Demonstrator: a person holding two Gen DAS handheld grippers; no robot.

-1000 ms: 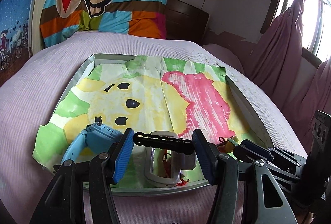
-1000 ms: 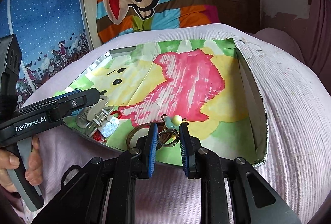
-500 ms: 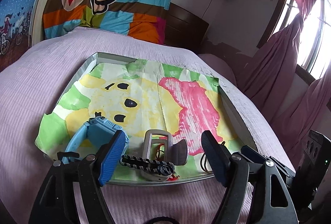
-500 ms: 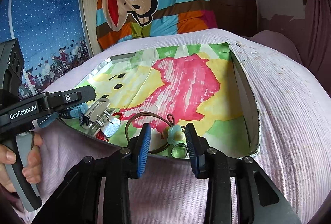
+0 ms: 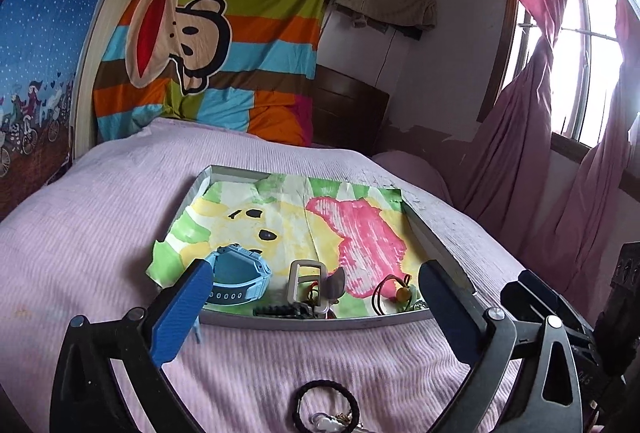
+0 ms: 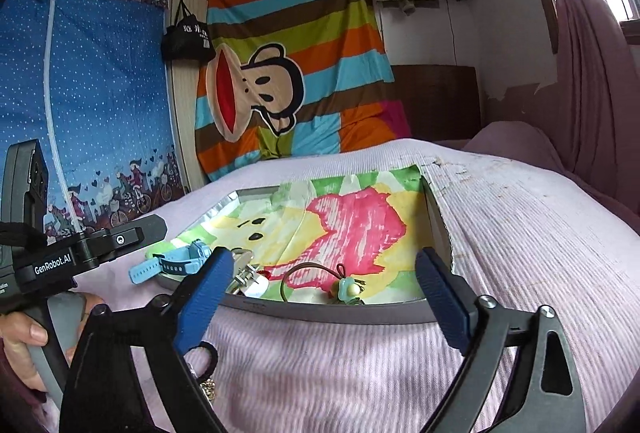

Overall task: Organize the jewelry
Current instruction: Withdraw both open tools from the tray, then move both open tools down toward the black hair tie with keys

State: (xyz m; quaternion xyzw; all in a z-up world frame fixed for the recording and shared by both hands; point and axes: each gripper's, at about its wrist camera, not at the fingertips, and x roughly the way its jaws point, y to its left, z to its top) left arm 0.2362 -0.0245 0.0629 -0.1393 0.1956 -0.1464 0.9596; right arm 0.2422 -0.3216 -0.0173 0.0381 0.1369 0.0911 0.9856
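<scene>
Item: black hair tie [image 5: 325, 404] on the bed [image 5: 80, 233]; soft, light, springy; pinch its cord; your left tool [image 5: 312, 297] and right tool [image 6: 324, 289] are opening wide, empty.

Both claws [image 5: 312, 309] [image 6: 324, 297] empty, apparently withdrawn.

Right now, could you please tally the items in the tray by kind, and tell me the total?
Watch: 1
Hair clips: 2 (one grey, one black lying in front of it)
Cord with bead charm: 1
Total in the tray: 4
A black hair tie lies outside, on the blanket.
</scene>
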